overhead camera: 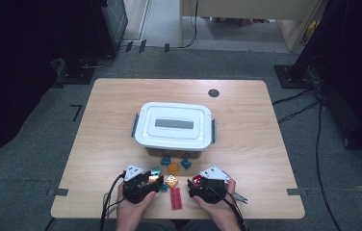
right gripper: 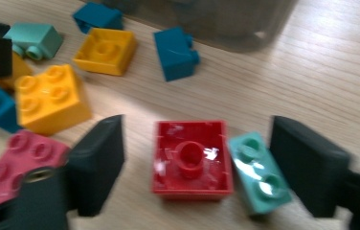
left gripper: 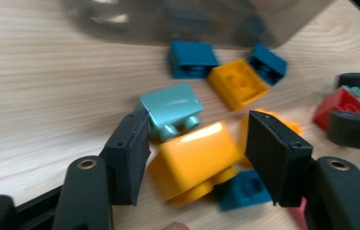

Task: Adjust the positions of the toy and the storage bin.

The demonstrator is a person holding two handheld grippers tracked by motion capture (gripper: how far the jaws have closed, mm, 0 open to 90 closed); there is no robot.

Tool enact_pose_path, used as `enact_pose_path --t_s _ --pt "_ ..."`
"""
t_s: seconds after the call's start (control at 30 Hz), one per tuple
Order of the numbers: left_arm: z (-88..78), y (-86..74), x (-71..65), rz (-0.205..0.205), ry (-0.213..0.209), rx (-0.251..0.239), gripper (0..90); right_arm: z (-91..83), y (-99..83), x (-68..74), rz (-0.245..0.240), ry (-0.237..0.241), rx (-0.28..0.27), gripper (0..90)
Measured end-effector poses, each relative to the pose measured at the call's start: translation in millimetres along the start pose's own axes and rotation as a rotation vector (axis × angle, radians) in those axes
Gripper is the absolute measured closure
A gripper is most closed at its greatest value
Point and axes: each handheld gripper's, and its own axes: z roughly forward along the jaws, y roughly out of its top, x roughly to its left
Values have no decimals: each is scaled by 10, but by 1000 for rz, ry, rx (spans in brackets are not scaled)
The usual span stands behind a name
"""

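A wooden worktop [overhead camera: 246, 144] seen from above, with a lidded grey plastic storage box [overhead camera: 175, 126] at its middle. Near the person's edge lies a loose scatter of large toy building bricks.

The left hand-held gripper [overhead camera: 156, 179] hovers low over an orange brick [left gripper: 195, 160] lying on its side, studs pointing towards the worktop edge. Its jaws stand partly open on either side of the brick, not pressing it. Just beyond sits a pale teal brick [left gripper: 171, 109], with a yellow brick [left gripper: 238, 82] and two dark teal bricks [left gripper: 191, 58] farther off by the box.

The right hand-held gripper [overhead camera: 192, 185] also has its jaws open, straddling a red brick [right gripper: 191, 159] turned hollow side up and a small pale teal two-stud brick [right gripper: 258, 173] touching its side. Neither is gripped. A pink flat plate brick [right gripper: 13, 160] lies beside the left jaw.

These bricks look like hard, light, glossy plastic: stiff and not fragile, but smooth enough to slip or pivot if pinched near a corner or over the studs. The best hold is probably across two flat, parallel side walls at mid-height. The red brick's thin open walls should take a squeeze, yet the neighbouring teal brick could be caught between the jaws with it.
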Motion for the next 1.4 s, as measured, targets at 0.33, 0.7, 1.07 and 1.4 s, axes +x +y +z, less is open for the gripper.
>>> enact_pose_path --t_s 0.33,0.7,1.07,1.4 --pt "317 80 -347 32 -67 25 514 -72 -39 -334 29 -62 -20 432" --pt "621 220 -705 81 -173 21 451 -217 -116 -693 76 -81 -37 327" --pt "77 213 -129 77 -7 -67 443 -343 -55 -259 3 -73 -115 260" --pt "360 307 -14 49 46 -8 523 -198 -2 244 -60 36 -106 242"
